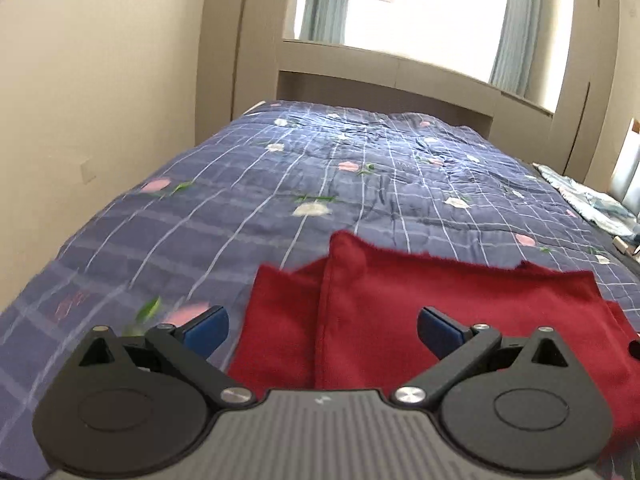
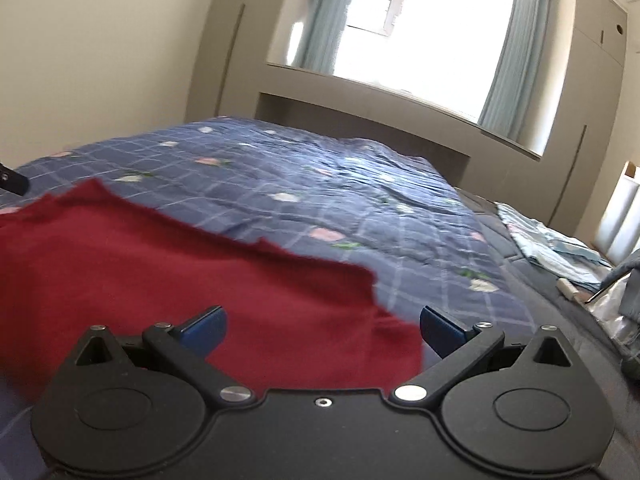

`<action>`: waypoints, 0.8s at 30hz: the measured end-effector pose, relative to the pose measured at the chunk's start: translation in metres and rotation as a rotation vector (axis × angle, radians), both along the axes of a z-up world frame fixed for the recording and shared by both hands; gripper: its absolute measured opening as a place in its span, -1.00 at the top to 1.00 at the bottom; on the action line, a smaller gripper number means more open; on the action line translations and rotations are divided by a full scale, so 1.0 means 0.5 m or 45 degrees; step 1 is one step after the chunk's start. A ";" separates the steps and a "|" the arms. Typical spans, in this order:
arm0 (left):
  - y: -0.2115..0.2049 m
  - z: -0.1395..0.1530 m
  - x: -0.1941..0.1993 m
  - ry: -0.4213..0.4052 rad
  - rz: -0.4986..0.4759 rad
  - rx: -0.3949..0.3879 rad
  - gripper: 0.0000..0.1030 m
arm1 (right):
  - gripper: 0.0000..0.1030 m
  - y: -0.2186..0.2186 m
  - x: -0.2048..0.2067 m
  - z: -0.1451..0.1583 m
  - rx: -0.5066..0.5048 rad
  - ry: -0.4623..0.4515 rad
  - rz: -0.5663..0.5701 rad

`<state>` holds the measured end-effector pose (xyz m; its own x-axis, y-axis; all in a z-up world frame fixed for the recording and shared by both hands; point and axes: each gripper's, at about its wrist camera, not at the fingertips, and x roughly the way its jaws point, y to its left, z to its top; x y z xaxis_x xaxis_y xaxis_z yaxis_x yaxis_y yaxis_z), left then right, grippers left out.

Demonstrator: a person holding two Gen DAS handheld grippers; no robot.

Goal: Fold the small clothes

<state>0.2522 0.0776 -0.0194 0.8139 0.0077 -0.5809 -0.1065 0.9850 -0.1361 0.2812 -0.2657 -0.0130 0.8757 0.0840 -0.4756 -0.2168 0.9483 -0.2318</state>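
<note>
A dark red garment (image 1: 400, 304) lies flat on a blue checked quilt with flower prints (image 1: 280, 184), one layer folded over another along a vertical edge. My left gripper (image 1: 322, 330) is open just above the near left part of the cloth, with nothing between its blue fingertips. In the right wrist view the same red garment (image 2: 160, 272) spreads to the left and centre. My right gripper (image 2: 322, 330) is open over its near right corner, holding nothing. A black tip of the other gripper (image 2: 12, 180) shows at the far left edge.
The quilt (image 2: 360, 200) covers a bed that runs up to a beige headboard shelf (image 1: 380, 84) under a bright window. A wall stands close on the left. Light blue fabric (image 2: 552, 244) and other items lie at the bed's right edge.
</note>
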 end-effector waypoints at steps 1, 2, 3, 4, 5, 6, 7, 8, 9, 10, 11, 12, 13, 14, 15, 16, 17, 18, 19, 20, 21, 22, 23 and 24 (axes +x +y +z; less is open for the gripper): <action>0.001 -0.005 -0.019 0.001 0.011 -0.015 -0.99 | -0.99 0.012 -0.020 -0.003 0.000 0.000 0.000; 0.004 -0.012 -0.043 -0.001 0.025 -0.033 -0.99 | -0.99 0.023 -0.039 -0.008 0.000 0.003 0.006; 0.006 -0.017 -0.059 -0.007 0.036 -0.045 -0.99 | -0.99 0.030 -0.054 -0.012 -0.003 0.002 0.005; 0.006 -0.021 -0.074 -0.013 0.049 -0.052 -0.99 | -0.99 0.036 -0.065 -0.014 -0.008 -0.004 -0.006; 0.007 -0.025 -0.087 -0.012 0.063 -0.055 -0.99 | -0.99 0.044 -0.080 -0.020 -0.015 -0.010 -0.022; 0.007 -0.029 -0.098 0.001 0.075 -0.058 -0.99 | -0.99 0.047 -0.089 -0.025 -0.020 -0.008 -0.034; 0.006 -0.033 -0.107 0.012 0.082 -0.061 -0.99 | -0.99 0.048 -0.095 -0.030 -0.023 -0.002 -0.045; 0.006 -0.037 -0.118 0.016 0.090 -0.070 -0.99 | -0.99 0.046 -0.104 -0.036 -0.027 0.004 -0.063; 0.005 -0.039 -0.126 0.019 0.096 -0.081 -0.99 | -0.99 0.043 -0.110 -0.041 -0.028 0.008 -0.083; 0.003 -0.042 -0.133 0.025 0.099 -0.095 -0.99 | -0.99 0.040 -0.117 -0.046 -0.028 0.011 -0.107; 0.001 -0.044 -0.139 0.034 0.100 -0.108 -0.99 | -0.99 0.034 -0.122 -0.052 -0.024 0.025 -0.140; -0.002 -0.047 -0.145 0.042 0.106 -0.118 -0.99 | -0.99 0.029 -0.125 -0.058 -0.018 0.048 -0.174; -0.005 -0.049 -0.150 0.045 0.114 -0.121 -0.99 | -0.99 0.022 -0.127 -0.065 -0.009 0.069 -0.201; -0.008 -0.051 -0.154 0.044 0.120 -0.119 -0.99 | -0.99 0.015 -0.132 -0.072 0.009 0.086 -0.235; -0.011 -0.053 -0.159 0.042 0.124 -0.116 -0.99 | -0.99 0.008 -0.138 -0.078 0.033 0.091 -0.257; -0.014 -0.055 -0.161 0.045 0.127 -0.112 -0.99 | -0.99 0.000 -0.146 -0.083 0.063 0.093 -0.273; -0.016 -0.058 -0.164 0.052 0.131 -0.113 -0.99 | -0.99 -0.008 -0.155 -0.087 0.095 0.094 -0.289; -0.018 -0.060 -0.165 0.057 0.135 -0.117 -0.99 | -0.99 -0.012 -0.164 -0.088 0.117 0.092 -0.300; -0.020 -0.062 -0.167 0.060 0.138 -0.125 -0.99 | -0.99 -0.016 -0.173 -0.089 0.132 0.087 -0.308; -0.021 -0.065 -0.169 0.062 0.139 -0.138 -0.99 | -0.99 -0.017 -0.182 -0.089 0.138 0.079 -0.312; -0.022 -0.069 -0.170 0.065 0.137 -0.150 -0.99 | -0.99 -0.017 -0.191 -0.088 0.137 0.072 -0.313; -0.022 -0.073 -0.170 0.069 0.135 -0.158 -0.99 | -0.99 -0.015 -0.201 -0.086 0.135 0.067 -0.312; -0.022 -0.077 -0.172 0.074 0.136 -0.164 -0.99 | -0.99 -0.014 -0.208 -0.084 0.131 0.064 -0.309; -0.022 -0.082 -0.173 0.074 0.140 -0.169 -0.99 | -0.99 -0.011 -0.215 -0.083 0.129 0.060 -0.307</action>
<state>0.1659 0.0665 -0.0604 0.7773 0.0148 -0.6290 -0.2238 0.9408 -0.2544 0.1739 -0.2712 -0.0544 0.8532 -0.0750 -0.5162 0.0095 0.9917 -0.1284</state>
